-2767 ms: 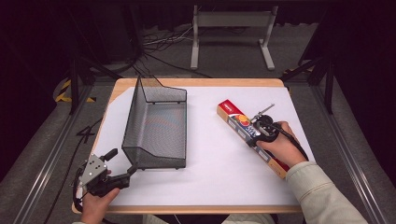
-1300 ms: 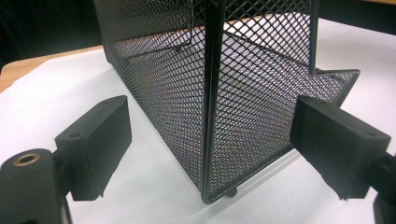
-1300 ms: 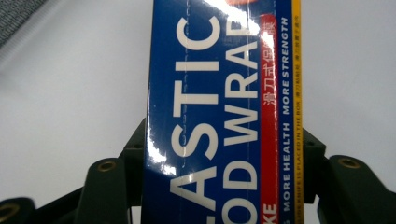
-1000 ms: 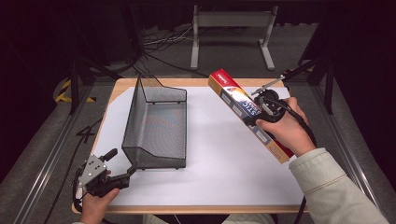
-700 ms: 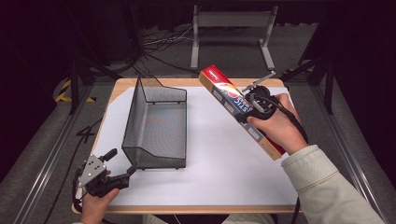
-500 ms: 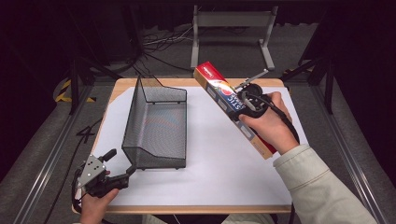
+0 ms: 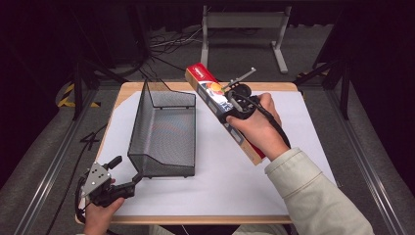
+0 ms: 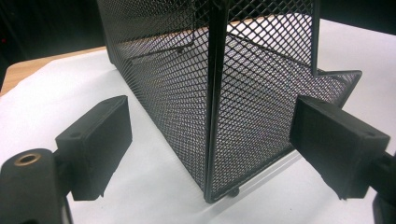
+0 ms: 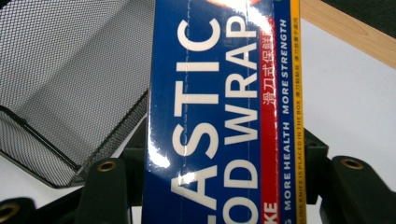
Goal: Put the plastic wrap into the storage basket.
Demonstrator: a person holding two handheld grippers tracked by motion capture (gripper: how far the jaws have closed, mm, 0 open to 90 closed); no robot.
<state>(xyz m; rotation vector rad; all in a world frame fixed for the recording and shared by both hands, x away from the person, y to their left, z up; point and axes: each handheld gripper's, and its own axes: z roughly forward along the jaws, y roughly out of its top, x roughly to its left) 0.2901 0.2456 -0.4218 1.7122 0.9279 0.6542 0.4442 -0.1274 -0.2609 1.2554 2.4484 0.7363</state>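
Observation:
A long blue and red plastic wrap box (image 7: 204,84) hangs tilted above the table's middle right, its red end pointing to the far left. My right gripper (image 7: 235,101) is shut on the box (image 9: 215,116) around its middle, with a jaw on each long side. A black wire mesh basket (image 7: 138,122) stands on the white sheet, left of the box. My left gripper (image 7: 126,170) rests open at the basket's near left corner. In the left gripper view that corner of the basket (image 8: 187,93) stands between the spread jaws of the left gripper (image 8: 224,154), and neither jaw touches it.
A white sheet (image 7: 303,127) covers the wooden table (image 7: 205,219). A metal stand (image 7: 242,22) and cables lie on the floor beyond the far edge. Metal rails run along both sides of the table. Bare sheet lies to the right of the basket.
My right gripper has lifted the box off the right side of the sheet and carried it up and to the left, towards the basket. The left gripper has stayed still.

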